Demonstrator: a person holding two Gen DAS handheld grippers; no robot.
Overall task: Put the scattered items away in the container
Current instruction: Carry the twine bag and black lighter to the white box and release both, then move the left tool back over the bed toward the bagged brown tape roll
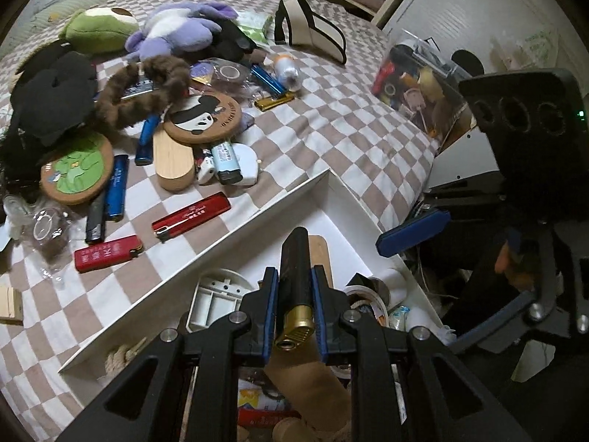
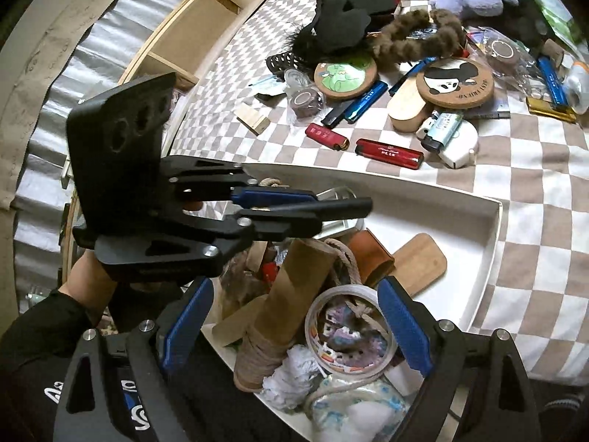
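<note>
Trouble could come from how full the white box (image 2: 495,228) already is. The left gripper (image 1: 293,305) is squeezed nearly shut on a black lighter (image 1: 294,269) with a gold end, and it holds the lighter up over the box. The blue pads press on both sides of the lighter, close to the gold end. Most of the lighter sticks out past the pads, so it could tip or slip if the squeeze gets loose too soon.

Under it sit a cardboard tube (image 2: 291,287), a roll of tape (image 2: 349,331), some rope and a flat wooden piece (image 2: 419,261). If the lighter lands on the tube or the tape, it could bounce or roll and end up back on the checked blanket (image 2: 533,169). The bare white floor at the far side of the box looks like the safer spot.

The right gripper (image 2: 298,328) is wide open with nothing in it, and it hangs over the near part of the box. The two grippers are close, so they could bump.

Lots of things are not in yet: two red lighters (image 1: 191,215), blue ones, round cork mats (image 1: 204,118), soft toys (image 1: 176,31). The pile in the box may get too high.
</note>
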